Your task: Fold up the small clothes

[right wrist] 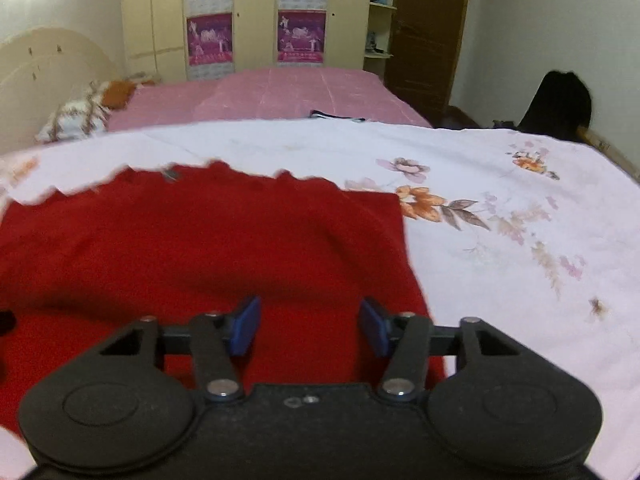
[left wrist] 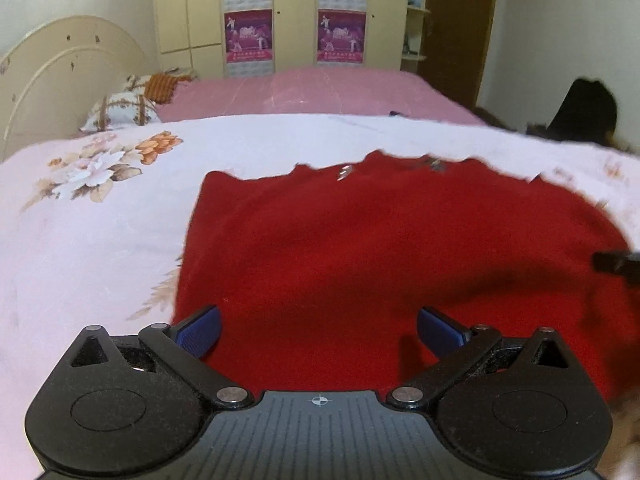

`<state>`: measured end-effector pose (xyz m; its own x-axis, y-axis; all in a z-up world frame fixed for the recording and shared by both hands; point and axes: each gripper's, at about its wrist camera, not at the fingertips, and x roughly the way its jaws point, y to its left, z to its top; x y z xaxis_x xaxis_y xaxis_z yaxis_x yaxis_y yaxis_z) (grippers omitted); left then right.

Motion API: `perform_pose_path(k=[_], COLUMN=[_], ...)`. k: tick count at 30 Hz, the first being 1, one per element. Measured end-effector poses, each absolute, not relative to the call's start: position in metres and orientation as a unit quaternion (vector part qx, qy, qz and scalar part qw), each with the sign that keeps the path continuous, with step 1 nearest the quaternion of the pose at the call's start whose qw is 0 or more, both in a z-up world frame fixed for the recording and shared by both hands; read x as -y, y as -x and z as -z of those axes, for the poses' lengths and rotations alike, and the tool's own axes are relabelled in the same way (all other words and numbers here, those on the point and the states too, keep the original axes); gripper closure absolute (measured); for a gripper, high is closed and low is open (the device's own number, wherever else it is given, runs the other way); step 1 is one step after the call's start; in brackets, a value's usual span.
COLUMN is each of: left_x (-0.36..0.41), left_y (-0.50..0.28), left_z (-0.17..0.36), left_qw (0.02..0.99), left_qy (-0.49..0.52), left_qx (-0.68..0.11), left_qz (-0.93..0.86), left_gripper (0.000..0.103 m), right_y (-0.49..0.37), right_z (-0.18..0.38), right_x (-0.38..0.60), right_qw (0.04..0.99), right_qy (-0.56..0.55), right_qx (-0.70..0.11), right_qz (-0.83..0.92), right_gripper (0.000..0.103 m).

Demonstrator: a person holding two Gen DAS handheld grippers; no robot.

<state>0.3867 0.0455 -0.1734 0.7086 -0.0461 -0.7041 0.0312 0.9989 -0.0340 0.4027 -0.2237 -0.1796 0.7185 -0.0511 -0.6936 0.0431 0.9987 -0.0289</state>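
Left wrist view shows the left gripper with jaws spread wide and empty above the near-left part of the red garment, while the right gripper hangs over its near-right part, jaws also apart and holding nothing. The risk, I'd say, is that either one pinches the floral sheet beneath the garment along with the fleecy cloth, or lifts unevenly and skews the fold. Beyond the garment lie a pink bedspread, pillows and a cream wardrobe.
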Motion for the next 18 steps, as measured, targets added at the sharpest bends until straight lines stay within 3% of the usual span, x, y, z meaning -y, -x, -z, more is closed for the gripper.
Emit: perform_pose_path(k=[10,18], left_x=[-0.033,-0.043], left_y=[-0.366,-0.359], left_z=[0.189,0.188], left_qw=[0.909,0.907], left_qy=[-0.012,-0.007], left_qx=[-0.417,-0.42], left_qz=[0.013,0.012], left_gripper=[0.0,0.0], right_y=[-0.373,-0.353], right_z=[0.193,0.198], right_x=[0.176,0.193], right_qw=[0.915,0.915], right_qy=[0.041,0.065], right_qx=[-0.399,-0.397], right_qz=[-0.043,-0.024], right_gripper=[0.05,0.046])
